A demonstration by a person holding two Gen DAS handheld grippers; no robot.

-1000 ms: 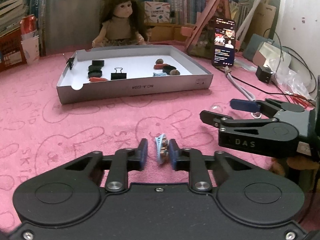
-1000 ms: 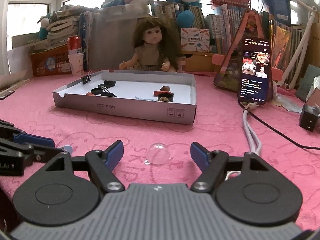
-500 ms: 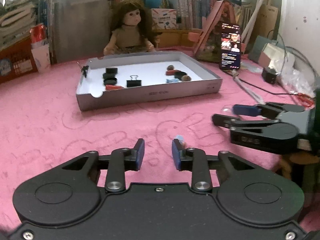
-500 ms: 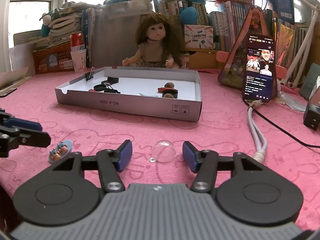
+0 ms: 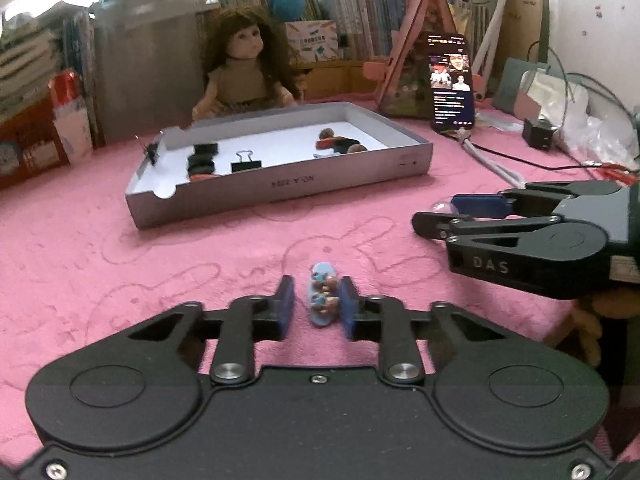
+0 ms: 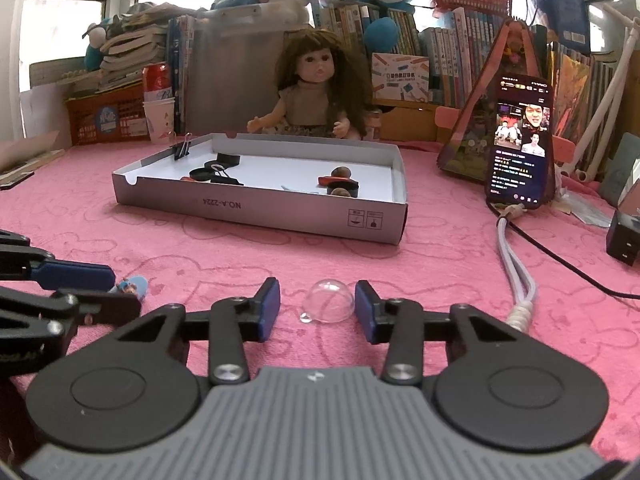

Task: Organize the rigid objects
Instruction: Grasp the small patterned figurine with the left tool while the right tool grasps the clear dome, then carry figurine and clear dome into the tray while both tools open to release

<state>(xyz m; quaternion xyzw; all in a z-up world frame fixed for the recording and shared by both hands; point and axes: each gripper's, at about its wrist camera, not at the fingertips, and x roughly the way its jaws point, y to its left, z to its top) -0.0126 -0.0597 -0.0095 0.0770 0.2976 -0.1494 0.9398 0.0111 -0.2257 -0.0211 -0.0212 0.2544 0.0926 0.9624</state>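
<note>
A small light-blue oval charm (image 5: 322, 300) lies on the pink cloth between the fingers of my left gripper (image 5: 316, 306), which is open around it with a gap on the left side. It also shows in the right wrist view (image 6: 134, 285). A clear plastic dome (image 6: 329, 302) lies on the cloth between the fingers of my right gripper (image 6: 316, 308), which is open and apart from it. A shallow grey box (image 5: 280, 184) holds binder clips, black rings and small brown and red pieces.
A doll (image 6: 316, 92) sits behind the box (image 6: 260, 208). A phone (image 6: 520, 144) on a stand with a white cable (image 6: 516, 272) is at the right. A black adapter (image 6: 624, 236) lies far right. Books and toys line the back.
My left gripper let go of the blue charm, rose, and has come back down with its fingers around it. My right gripper's fingers have narrowed around the clear dome.
</note>
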